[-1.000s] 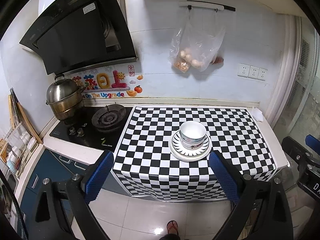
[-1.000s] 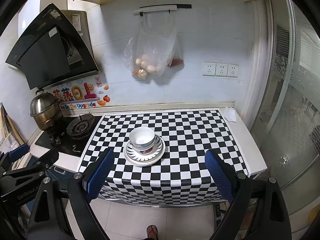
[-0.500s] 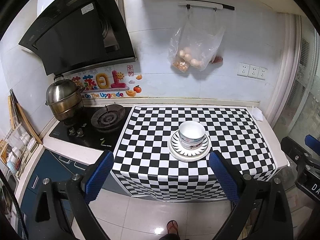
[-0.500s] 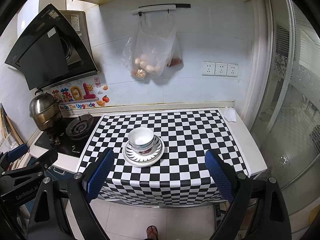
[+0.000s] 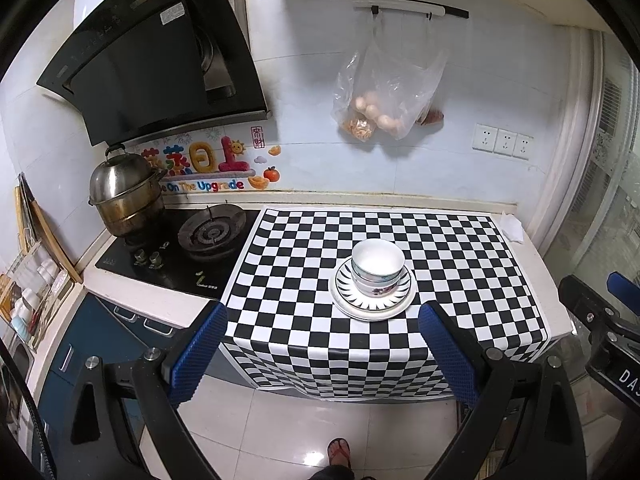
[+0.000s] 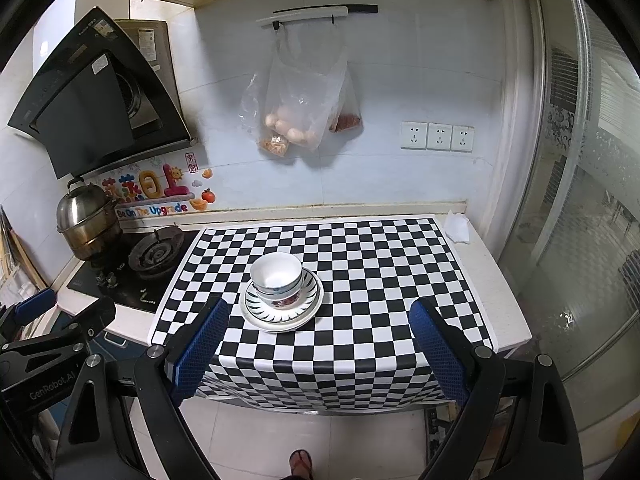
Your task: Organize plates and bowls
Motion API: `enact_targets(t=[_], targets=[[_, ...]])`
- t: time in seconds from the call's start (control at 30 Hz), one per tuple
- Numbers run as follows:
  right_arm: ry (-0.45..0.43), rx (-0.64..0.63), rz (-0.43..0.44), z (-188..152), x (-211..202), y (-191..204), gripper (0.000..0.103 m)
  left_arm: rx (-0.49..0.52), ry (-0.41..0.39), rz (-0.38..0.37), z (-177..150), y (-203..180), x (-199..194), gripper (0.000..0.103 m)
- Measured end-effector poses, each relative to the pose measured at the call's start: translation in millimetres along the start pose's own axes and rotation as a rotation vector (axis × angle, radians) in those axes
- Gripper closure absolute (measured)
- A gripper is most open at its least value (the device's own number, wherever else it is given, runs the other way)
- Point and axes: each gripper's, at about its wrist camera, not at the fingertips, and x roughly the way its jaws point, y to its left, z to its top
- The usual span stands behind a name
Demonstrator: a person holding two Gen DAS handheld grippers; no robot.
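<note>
Left gripper [image 5: 322, 344] and right gripper [image 6: 318, 340] hang side by side — jaws spread wide, empty.

Two grippers in view — left gripper [image 5: 322, 350], right gripper [image 6: 318, 346]. On the checkered cloth [image 5: 460, 248], near the middle of the counter: two plates [image 5: 374, 306] stacked, two bowls [image 5: 378, 266] nested on top. One steel pot [image 5: 124, 196] at the counter's far left corner, one free burner [image 5: 212, 232] beside it. Three wall sockets [image 5: 502, 142]. One crumpled tissue [image 5: 512, 228] at the far right corner.
</note>
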Motion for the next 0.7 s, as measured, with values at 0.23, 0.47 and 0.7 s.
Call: enact_targets(t=[0.23,0.47,0.7], targets=[[0.008,-0.001,0.017,-1.1,2.2,-5.5,0.009,-0.006,0.007,0.01,-2.0,-1.2,1.1,0.005],[0.016,-0.004,0.022,-0.8,5.3,-8.1,0.009,-0.009,0.009,0.01,-3.3,-2.3,0.7,0.005],[0.018,-0.005,0.021,0.7,6.0,-8.7,0.009,-0.006,0.009,0.008,-2.3,-1.3,1.5,0.005]])
